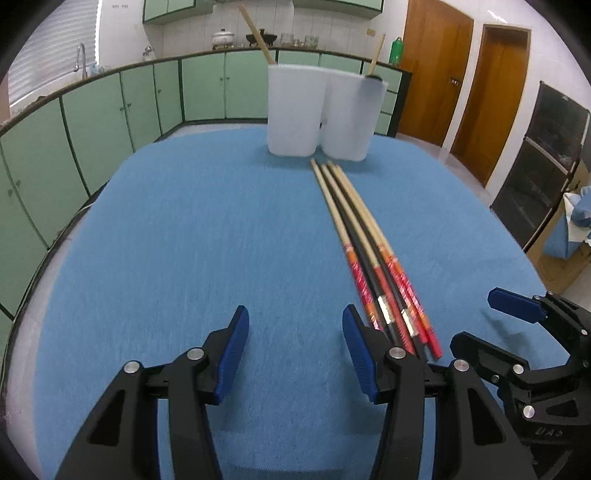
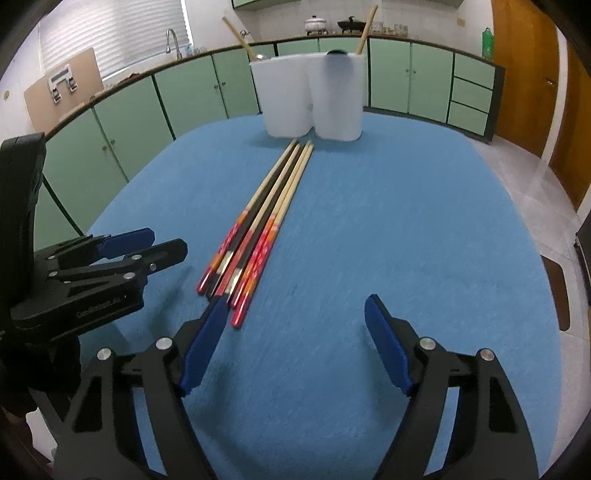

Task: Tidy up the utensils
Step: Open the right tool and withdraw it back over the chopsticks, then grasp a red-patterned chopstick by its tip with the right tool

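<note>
A blue cloth-covered table (image 1: 166,240) fills the middle and lower part of both views, with mint-green cabinets curving along the upper left behind it; at the far edge of the cloth, upper centre of each frame, stand two translucent white plastic holders (image 1: 317,118) touching side by side, each with one pale wooden stick (image 1: 255,31) leaning out of its top; in front of them a bundle of long chopsticks with pale wooden tips and red-and-black patterned handles (image 1: 364,240) lies flat on the cloth, tips just short of the holders and handle ends towards the cameras; the sticks lie tight against each other, and their exact count is hard to tell; the left gripper (image 1: 293,347), black with blue pads, sits at the bottom of its own view with its fingers spread apart and nothing between them, the handle ends just beside its right finger; the right gripper (image 2: 295,347) is likewise spread wide and empty, its left finger just beside the handle ends in the lower left of centre; the step in hand looks like the approach to a pick, nothing yet lifted; the next move probably calls for separating one chopstick from its neighbours, closing on it near the handle end, then standing it in a holder.
</note>
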`<state>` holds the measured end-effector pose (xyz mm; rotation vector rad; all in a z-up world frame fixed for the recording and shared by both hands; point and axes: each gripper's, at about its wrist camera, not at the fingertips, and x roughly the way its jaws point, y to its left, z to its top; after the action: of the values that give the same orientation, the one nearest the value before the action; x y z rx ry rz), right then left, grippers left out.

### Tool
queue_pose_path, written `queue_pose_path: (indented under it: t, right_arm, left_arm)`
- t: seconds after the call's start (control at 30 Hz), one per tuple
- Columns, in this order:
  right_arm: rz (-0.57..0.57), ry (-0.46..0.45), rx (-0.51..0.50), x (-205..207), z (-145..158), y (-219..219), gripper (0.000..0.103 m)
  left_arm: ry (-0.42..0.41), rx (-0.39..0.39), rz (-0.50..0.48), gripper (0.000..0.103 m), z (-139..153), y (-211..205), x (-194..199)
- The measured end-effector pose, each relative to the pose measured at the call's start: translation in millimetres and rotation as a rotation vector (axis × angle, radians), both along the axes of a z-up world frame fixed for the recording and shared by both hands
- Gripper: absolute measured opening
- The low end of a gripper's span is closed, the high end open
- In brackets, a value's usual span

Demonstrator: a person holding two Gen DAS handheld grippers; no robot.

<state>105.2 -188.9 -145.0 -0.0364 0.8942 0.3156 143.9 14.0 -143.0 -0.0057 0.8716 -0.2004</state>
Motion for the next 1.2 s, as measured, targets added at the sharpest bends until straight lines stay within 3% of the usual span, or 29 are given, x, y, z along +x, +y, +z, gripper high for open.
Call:
queue_pose_path:
  t: [0.47,0.6,0.8,1.03,1.2]
  right_arm:
    - [-0.019,0.003,-0.123,6.8,-2.3,7.1,0.068]
    - [-0.053,0.0,-0.096,7.3,-1.3,-7.6,0.066]
    - [-0.022,0.013,-0.036,3.7,-3.1,-4.8,0.048]
    - [0.01,0.01,-0.025,3.1,-2.7,3.2,0.006]
    - [-0.001,0.013,-0.016,3.1,-2.1,0.4,0.005]
  left_arm:
    - [0.014,-0.017,0.01,0.052,-1.7,3.7,1.2]
    - [0.012,-0.017,0.015,0.052,-1.7,4.8,0.7]
    - [0.005,-0.007,0.017,0.052,-1.1,5.5,-0.7]
    - [0.0,0.008,0.007,0.052,-0.4,2.8,-2.7]
    - [0.001,0.009,-0.007,0.052,-0.9,0.0,-3.9]
